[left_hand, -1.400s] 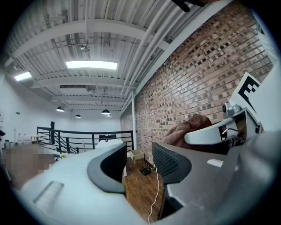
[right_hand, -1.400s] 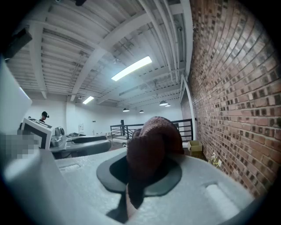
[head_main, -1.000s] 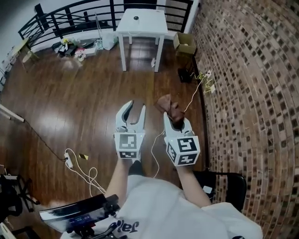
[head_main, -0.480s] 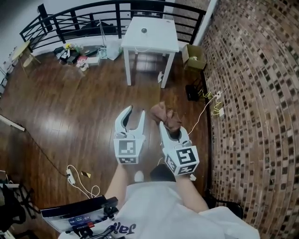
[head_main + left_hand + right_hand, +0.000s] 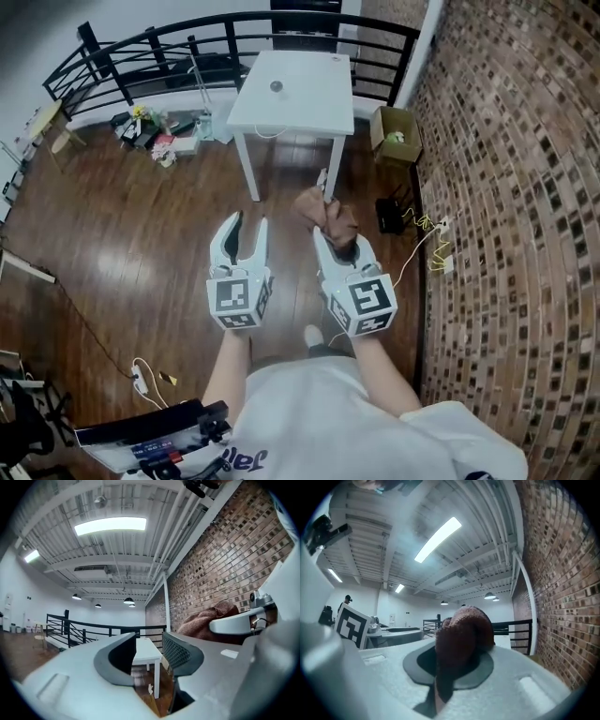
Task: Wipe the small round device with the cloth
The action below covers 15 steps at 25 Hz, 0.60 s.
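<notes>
The small round device is a dark disc on the white table, far ahead of both grippers. My right gripper is shut on a bunched brown cloth, and in the right gripper view that cloth bulges out between the jaws. My left gripper is held level beside it, to the left. Its jaws have just been opening and nothing is between them. In the left gripper view the table shows through the gap of the left gripper, and the cloth is at the right.
A brick wall runs along the right. A black railing stands behind the table. A cardboard box and cables lie by the wall. Clutter sits left of the table, and a power strip is on the wooden floor.
Both grippers have travelled forward toward the white table, which now looks nearer. The cloth stays in the right gripper.
</notes>
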Each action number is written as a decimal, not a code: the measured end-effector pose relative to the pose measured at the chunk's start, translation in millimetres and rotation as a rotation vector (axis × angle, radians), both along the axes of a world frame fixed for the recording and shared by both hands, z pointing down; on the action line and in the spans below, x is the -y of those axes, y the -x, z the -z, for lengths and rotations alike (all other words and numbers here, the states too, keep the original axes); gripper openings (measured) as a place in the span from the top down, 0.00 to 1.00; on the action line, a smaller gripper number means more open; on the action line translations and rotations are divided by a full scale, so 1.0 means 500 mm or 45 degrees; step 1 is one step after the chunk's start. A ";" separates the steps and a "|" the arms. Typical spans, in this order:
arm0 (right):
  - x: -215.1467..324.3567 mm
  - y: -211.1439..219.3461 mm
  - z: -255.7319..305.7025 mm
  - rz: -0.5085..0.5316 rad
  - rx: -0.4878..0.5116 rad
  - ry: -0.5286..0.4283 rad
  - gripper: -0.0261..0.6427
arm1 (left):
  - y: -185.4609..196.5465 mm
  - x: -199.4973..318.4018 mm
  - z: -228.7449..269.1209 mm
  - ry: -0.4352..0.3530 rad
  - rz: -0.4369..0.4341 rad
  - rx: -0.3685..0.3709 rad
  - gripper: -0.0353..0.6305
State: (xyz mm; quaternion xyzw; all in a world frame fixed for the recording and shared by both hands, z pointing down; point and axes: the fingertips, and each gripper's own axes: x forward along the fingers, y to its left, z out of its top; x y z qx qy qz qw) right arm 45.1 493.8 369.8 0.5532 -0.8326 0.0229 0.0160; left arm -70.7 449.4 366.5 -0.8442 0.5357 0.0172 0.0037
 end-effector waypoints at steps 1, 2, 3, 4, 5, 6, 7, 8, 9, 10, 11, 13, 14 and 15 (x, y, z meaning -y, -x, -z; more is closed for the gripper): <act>0.028 -0.033 0.009 -0.012 -0.002 -0.011 0.92 | -0.021 0.022 0.011 -0.015 0.015 0.000 0.68; 0.055 -0.064 0.015 -0.028 -0.008 -0.021 0.92 | -0.043 0.044 0.017 -0.026 0.025 0.006 0.70; 0.083 -0.088 0.017 -0.041 -0.013 -0.026 0.92 | -0.063 0.067 0.019 -0.030 0.028 0.019 0.70; 0.108 -0.104 0.015 -0.041 -0.010 -0.023 0.92 | -0.079 0.089 0.017 -0.026 0.027 0.035 0.70; 0.130 -0.109 0.008 -0.027 0.001 -0.010 0.92 | -0.087 0.108 0.010 -0.014 0.028 0.049 0.70; 0.149 -0.107 -0.005 -0.006 0.013 0.010 0.92 | -0.089 0.126 -0.001 0.002 0.032 0.059 0.70; 0.170 -0.104 -0.019 0.014 0.021 0.030 0.92 | -0.088 0.146 -0.016 0.018 0.037 0.065 0.70; 0.197 -0.103 -0.030 0.024 0.023 0.042 0.92 | -0.088 0.174 -0.031 0.029 0.037 0.070 0.69; 0.231 -0.104 -0.036 0.026 0.023 0.047 0.92 | -0.090 0.209 -0.044 0.032 0.030 0.076 0.68; 0.269 -0.104 -0.038 0.026 0.023 0.048 0.92 | -0.090 0.247 -0.050 0.031 0.021 0.079 0.68; 0.306 -0.100 -0.040 0.026 0.022 0.048 0.92 | -0.088 0.283 -0.051 0.029 0.016 0.076 0.67; 0.375 -0.085 -0.048 0.031 0.006 0.051 0.92 | -0.073 0.348 -0.056 0.034 0.017 0.042 0.67; 0.413 -0.076 -0.053 0.032 -0.004 0.051 0.92 | -0.062 0.385 -0.058 0.042 0.016 0.012 0.67; 0.454 -0.063 -0.055 0.031 -0.012 0.049 0.92 | -0.048 0.425 -0.058 0.049 0.011 -0.020 0.67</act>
